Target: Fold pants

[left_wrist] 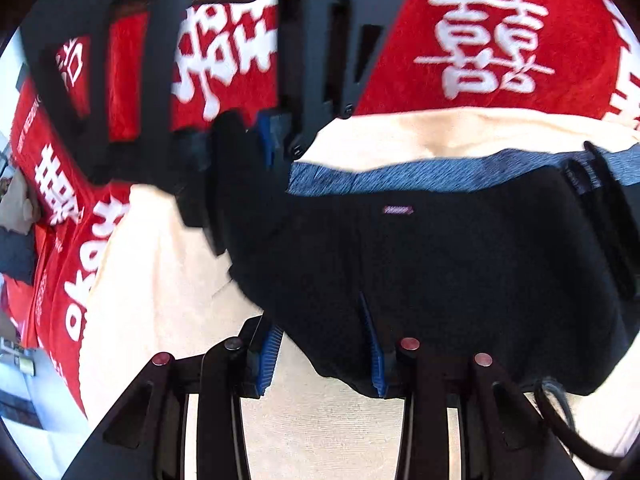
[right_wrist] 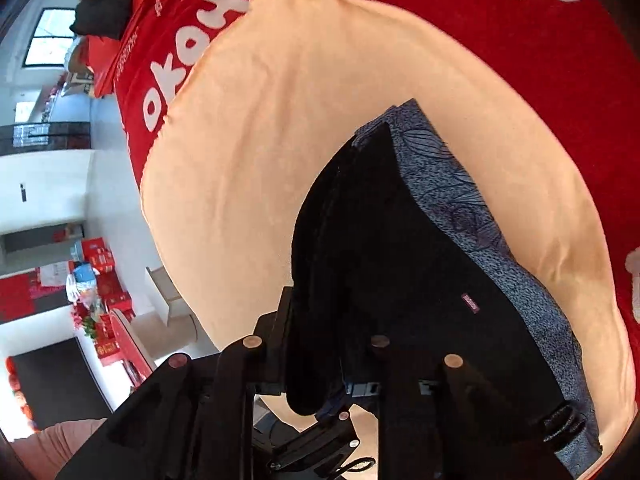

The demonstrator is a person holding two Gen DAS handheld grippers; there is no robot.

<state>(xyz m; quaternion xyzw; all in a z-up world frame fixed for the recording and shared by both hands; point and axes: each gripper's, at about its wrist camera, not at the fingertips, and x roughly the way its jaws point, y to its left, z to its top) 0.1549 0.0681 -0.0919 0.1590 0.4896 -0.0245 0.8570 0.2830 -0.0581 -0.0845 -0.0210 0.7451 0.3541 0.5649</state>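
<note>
The black pants (left_wrist: 420, 264) with a blue-grey patterned inner band (left_wrist: 400, 176) lie bunched on a cream towel (left_wrist: 160, 280). In the left wrist view my left gripper (left_wrist: 322, 354) has its blue-padded jaws apart, with the pants' near edge draped between them. My right gripper (left_wrist: 256, 140) shows at upper left, pinching the pants' far left corner. In the right wrist view my right gripper (right_wrist: 316, 376) is shut on a fold of the black pants (right_wrist: 400, 248), and the patterned band (right_wrist: 472, 216) runs along their right side.
The cream towel (right_wrist: 280, 140) lies on a red cloth with white characters (left_wrist: 488, 44) that covers the surface. A black drawstring (left_wrist: 560, 420) hangs at lower right. A room with red boxes (right_wrist: 100, 264) and a window (right_wrist: 48, 36) is at far left.
</note>
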